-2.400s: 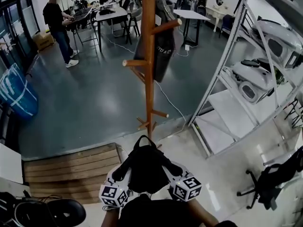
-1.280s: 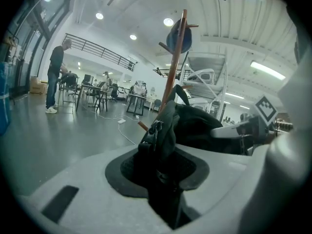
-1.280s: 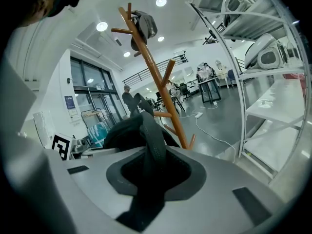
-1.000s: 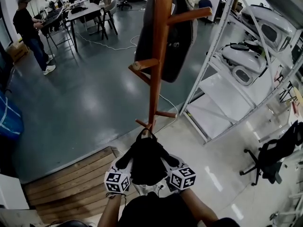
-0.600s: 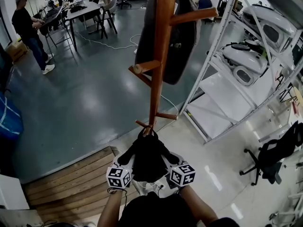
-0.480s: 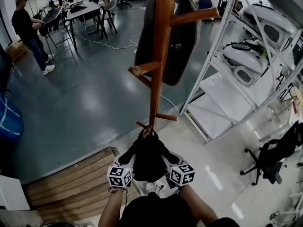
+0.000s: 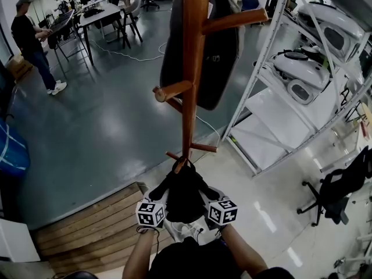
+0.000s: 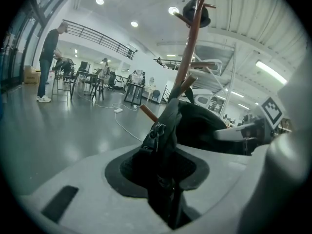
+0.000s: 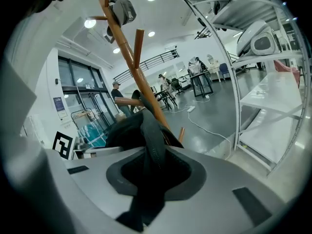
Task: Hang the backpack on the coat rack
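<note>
A black backpack (image 7: 185, 195) hangs between my two grippers, low in the head view, just in front of the wooden coat rack (image 7: 189, 80). Its top loop (image 7: 181, 163) sits by the rack's lowest pegs; I cannot tell if it touches them. My left gripper (image 7: 158, 201) is shut on a black shoulder strap (image 8: 165, 140), which runs up out of its jaws. In the same way my right gripper (image 7: 210, 199) is shut on the other strap (image 9: 148, 150). A dark bag (image 7: 203, 45) hangs from an upper peg, and a cap (image 9: 122, 9) tops the rack.
Metal shelving (image 7: 273, 97) with white devices stands right of the rack. A black office chair (image 7: 343, 185) is at the far right and a wooden platform (image 7: 87, 220) at the lower left. A person (image 7: 32, 39) stands by tables far left, above a blue bag (image 7: 10, 150).
Both grippers have carried the backpack a little forward toward the rack's pole and downward. Both grips on the straps are unchanged.
</note>
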`<act>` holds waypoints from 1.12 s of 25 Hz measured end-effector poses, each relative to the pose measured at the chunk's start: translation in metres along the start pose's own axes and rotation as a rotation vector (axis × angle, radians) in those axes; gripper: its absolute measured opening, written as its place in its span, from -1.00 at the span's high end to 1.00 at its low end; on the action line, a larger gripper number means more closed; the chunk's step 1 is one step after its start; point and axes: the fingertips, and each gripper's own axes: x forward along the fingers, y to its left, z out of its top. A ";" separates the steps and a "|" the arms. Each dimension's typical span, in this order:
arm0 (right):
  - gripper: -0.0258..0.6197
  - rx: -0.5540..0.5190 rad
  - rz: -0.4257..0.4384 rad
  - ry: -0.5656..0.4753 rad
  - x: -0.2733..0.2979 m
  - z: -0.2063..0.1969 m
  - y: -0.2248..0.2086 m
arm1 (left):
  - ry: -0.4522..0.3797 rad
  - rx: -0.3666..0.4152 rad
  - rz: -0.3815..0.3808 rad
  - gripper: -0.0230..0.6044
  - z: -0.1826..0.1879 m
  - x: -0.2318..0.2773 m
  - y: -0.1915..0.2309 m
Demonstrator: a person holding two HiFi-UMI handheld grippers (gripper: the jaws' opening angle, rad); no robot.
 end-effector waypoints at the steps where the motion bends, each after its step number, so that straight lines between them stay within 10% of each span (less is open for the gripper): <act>1: 0.68 0.001 -0.001 0.002 0.002 -0.001 -0.002 | 0.006 -0.002 0.001 0.55 -0.001 0.003 0.001; 28: 0.64 -0.019 -0.050 0.022 0.033 -0.013 -0.038 | 0.061 -0.013 0.055 0.49 -0.019 0.033 0.023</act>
